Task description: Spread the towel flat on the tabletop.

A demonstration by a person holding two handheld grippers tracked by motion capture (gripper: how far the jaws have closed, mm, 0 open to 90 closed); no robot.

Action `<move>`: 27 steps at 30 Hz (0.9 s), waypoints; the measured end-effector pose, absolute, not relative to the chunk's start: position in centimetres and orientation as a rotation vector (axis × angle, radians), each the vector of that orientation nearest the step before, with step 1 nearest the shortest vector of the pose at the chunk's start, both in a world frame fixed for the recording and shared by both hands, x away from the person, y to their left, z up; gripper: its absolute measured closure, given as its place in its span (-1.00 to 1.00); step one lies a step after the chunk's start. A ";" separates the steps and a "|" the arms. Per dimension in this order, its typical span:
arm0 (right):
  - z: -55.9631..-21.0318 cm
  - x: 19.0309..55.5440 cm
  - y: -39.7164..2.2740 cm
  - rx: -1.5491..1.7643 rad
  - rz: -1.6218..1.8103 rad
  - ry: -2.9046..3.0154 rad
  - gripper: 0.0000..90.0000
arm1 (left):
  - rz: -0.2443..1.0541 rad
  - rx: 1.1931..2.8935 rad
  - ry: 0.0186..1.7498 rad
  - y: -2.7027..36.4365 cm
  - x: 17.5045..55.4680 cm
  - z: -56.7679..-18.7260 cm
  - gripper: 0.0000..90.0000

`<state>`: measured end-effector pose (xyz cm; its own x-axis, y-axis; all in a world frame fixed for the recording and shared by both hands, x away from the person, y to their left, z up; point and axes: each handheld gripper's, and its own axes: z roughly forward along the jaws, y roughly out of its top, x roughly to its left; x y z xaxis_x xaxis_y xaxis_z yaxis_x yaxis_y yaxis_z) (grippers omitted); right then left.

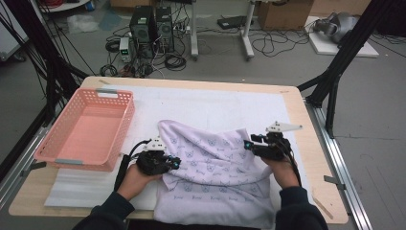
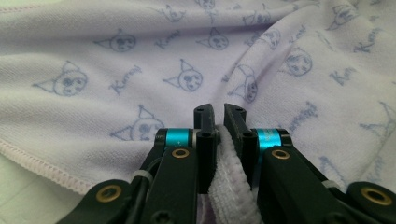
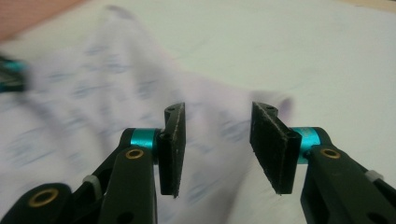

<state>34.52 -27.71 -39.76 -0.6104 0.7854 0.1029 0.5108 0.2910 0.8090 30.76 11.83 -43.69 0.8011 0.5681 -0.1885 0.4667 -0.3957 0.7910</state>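
A: What is the left gripper [image 1: 176, 164] doing at the towel [image 1: 215, 167]?

B: Its jaws are clamping almost fully together on a fold of the towel's hem; in the left gripper view the thick white edge [image 2: 229, 186] is bunching up between the two pads. I'd say that pinch is anchoring one side so the cloth can be pulled or folded without sliding.

A: And the right gripper [image 1: 248, 143]?

B: Its jaws are standing about half open, with nothing between the pads. In the right gripper view the gap is showing blurred lilac cloth [image 3: 140, 116] beyond it, not cloth in it. It is hovering over the towel's right side, probably between grips and looking for a new hold.

A: Where is the towel lying?

B: It is spreading, rumpled, across the white mat [image 1: 230, 103] at the near edge of the table [image 1: 316, 139], towards the near right corner, with its lower part hanging over that edge between the person's sleeves. One corner is pointing back towards the middle of the mat.

A: Why is the pink basket [image 1: 125, 117] sitting where it is?

B: It is waiting empty by the left edge, just beside the towel's far corner and close to the left hand [image 1: 136, 182]. My guess is that it is standing there to receive the towel once folded.
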 end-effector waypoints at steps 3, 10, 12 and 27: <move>-40.6 36.8 -26.2 1.139 1.070 2.267 0.17 | 0.141 2.053 0.764 11.9 30.8 -43.7 0.82; -43.8 38.8 -24.8 1.171 0.928 2.366 0.70 | 0.136 2.046 0.766 11.9 30.7 -43.8 0.83; -43.6 38.6 -25.1 1.152 0.931 2.382 0.89 | 0.134 2.044 0.766 11.9 30.7 -43.9 0.82; -43.2 31.1 -26.4 0.881 1.004 2.579 0.96 | 0.189 1.960 0.844 12.6 31.1 -43.4 0.27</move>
